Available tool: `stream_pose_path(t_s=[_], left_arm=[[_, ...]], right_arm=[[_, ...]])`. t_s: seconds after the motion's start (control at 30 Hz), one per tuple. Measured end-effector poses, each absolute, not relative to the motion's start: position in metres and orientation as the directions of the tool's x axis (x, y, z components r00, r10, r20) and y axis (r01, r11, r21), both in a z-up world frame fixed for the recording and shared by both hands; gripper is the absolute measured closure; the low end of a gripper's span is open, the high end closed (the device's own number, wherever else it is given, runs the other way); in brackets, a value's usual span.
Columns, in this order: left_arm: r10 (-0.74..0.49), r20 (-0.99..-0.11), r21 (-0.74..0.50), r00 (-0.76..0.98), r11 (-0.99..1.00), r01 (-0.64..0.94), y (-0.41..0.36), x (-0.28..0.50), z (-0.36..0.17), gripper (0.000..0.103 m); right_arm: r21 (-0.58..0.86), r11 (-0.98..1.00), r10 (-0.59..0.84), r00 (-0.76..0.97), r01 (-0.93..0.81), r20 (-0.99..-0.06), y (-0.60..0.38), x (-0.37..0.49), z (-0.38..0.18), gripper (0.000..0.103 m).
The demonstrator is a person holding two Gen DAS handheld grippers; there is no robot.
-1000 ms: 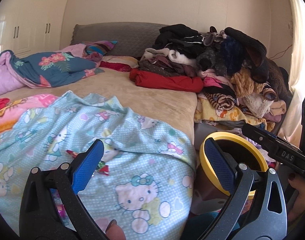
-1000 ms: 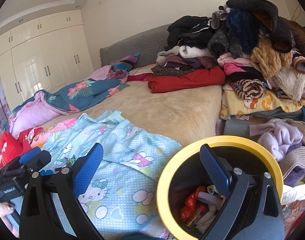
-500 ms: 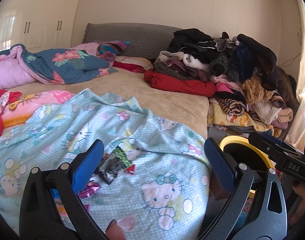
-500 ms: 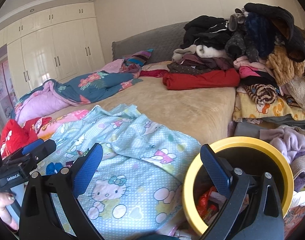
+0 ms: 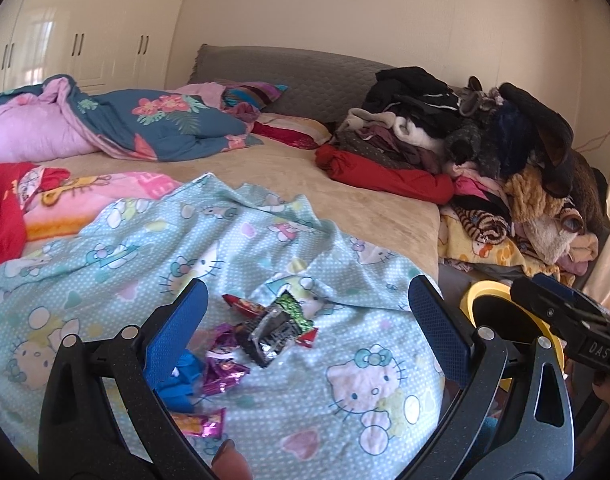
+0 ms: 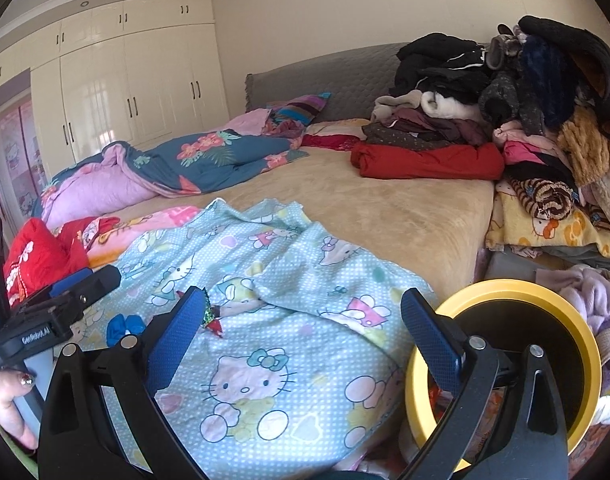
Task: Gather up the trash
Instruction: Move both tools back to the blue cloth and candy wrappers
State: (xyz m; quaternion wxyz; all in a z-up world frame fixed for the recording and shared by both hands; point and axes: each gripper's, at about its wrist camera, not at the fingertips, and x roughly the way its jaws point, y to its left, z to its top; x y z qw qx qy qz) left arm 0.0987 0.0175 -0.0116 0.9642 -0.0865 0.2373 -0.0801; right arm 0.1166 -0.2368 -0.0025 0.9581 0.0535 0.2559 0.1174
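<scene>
Wrappers (image 5: 271,330) on the bed sheet (image 5: 345,360): about 5, overlapping, so the exact count is unclear. Blue scrap (image 5: 181,380): 1. Bins (image 6: 545,304): 1, yellow rim. Tools: 2, left tool (image 5: 305,330) and right tool (image 6: 303,334), both with jaws spread. Clothes piles (image 5: 485,140): 1. Quilts (image 5: 153,128): 1, floral. Red garments (image 5: 385,176) beside the pile: 1.

We see soft printed cloth in the blanket (image 5: 265,248), crinkled shiny foil in the wrappers (image 5: 273,326) near its front edge, and smooth plastic on the bin's yellow rim (image 6: 505,290). Our left gripper (image 5: 305,312) has speckled matt black arms and textured blue pads (image 5: 177,332). The wardrobe doors (image 6: 117,92) look glossy.
</scene>
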Motion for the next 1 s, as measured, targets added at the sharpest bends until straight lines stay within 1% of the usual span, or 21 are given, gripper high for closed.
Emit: stream_pose_path(t_s=[0.4, 0.63, 1.0], left_arm=[[-0.120, -0.445, -0.242, 0.887, 0.970, 0.009, 0.069, 0.099, -0.016, 0.011], [-0.076, -0.475, -0.251, 0.877, 0.967, -0.052, 0.099, 0.098, -0.029, 0.011], [-0.047, -0.528, -0.285, 0.848, 0.950, -0.125, 0.135, 0.096, -0.056, 0.011]], right_arm=[[0.148, 0.956, 0.294, 0.816, -0.254, -0.498, -0.204, 0.127, -0.007, 0.007], [0.150, 0.941, 0.336, 0.788, -0.303, -0.516, -0.181, 0.143, -0.012, 0.007], [0.174, 0.911, 0.401, 0.708, -0.373, -0.581, -0.146, 0.174, -0.035, 0.007]])
